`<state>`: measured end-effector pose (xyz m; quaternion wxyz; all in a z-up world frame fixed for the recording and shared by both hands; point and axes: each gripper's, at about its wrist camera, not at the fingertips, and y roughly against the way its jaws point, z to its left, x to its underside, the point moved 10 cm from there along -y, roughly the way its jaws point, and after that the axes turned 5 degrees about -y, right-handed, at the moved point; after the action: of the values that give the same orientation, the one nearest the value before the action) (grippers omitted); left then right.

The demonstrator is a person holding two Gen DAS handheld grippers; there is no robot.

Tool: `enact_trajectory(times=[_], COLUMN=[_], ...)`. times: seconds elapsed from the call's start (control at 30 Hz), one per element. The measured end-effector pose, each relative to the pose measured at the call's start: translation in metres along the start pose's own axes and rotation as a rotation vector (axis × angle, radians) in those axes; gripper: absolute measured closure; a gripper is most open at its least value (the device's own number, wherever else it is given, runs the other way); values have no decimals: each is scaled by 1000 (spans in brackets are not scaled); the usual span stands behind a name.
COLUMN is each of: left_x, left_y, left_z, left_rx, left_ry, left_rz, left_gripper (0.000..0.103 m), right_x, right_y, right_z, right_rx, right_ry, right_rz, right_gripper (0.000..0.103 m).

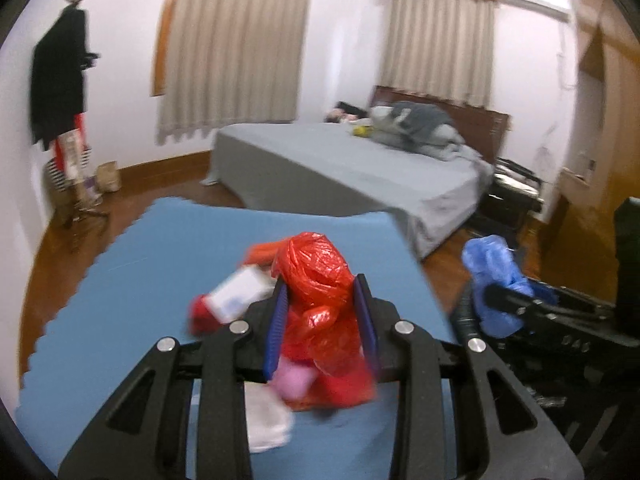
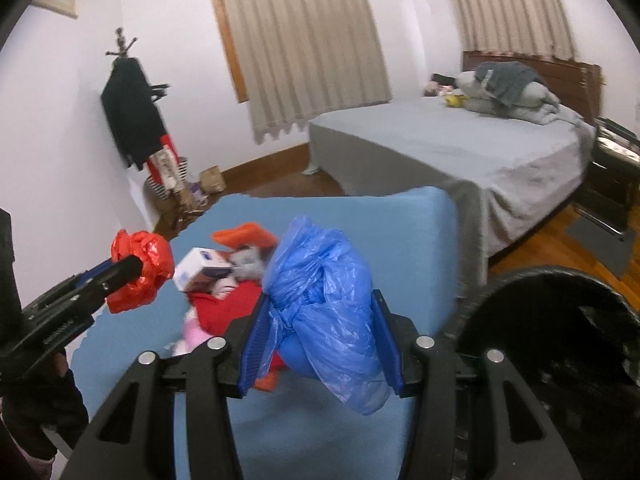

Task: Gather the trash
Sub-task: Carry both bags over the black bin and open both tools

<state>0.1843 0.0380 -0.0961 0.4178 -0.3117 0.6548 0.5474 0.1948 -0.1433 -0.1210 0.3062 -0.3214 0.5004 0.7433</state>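
Trash in transit: left gripper [image 1: 322,320] fingers clamp a red bag [image 1: 320,280], right gripper [image 2: 322,336] fingers pinch a blue bag [image 2: 324,292], both above the blue mat [image 1: 140,264]; next, judged, release into the black bin [image 2: 560,340].

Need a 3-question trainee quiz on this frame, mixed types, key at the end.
1. True or false: the left gripper is shut on the red plastic bag.
2. What does the right gripper hold? A) white box B) blue plastic bag C) pink cloth
3. Fill in: the leftover trash pile lies on the ____ foam mat.

Key: 1 true. 2 B, the blue plastic bag. 3 blue.
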Motion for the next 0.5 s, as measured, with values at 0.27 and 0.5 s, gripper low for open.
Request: enact_trajectory(times=[0.27, 0.5], left_x=[7, 23], left_y=[-26, -58], left_z=[-111, -189], left_rx=[206, 340], left_ry=[-64, -122], left_rz=[43, 94], left_gripper=[72, 72], right_x=[17, 33], right_y=[33, 60], right_z=[-86, -166], right_rx=[166, 314], right_ry=[-89, -190], right_rz=[-6, -14], right_gripper=[54, 51])
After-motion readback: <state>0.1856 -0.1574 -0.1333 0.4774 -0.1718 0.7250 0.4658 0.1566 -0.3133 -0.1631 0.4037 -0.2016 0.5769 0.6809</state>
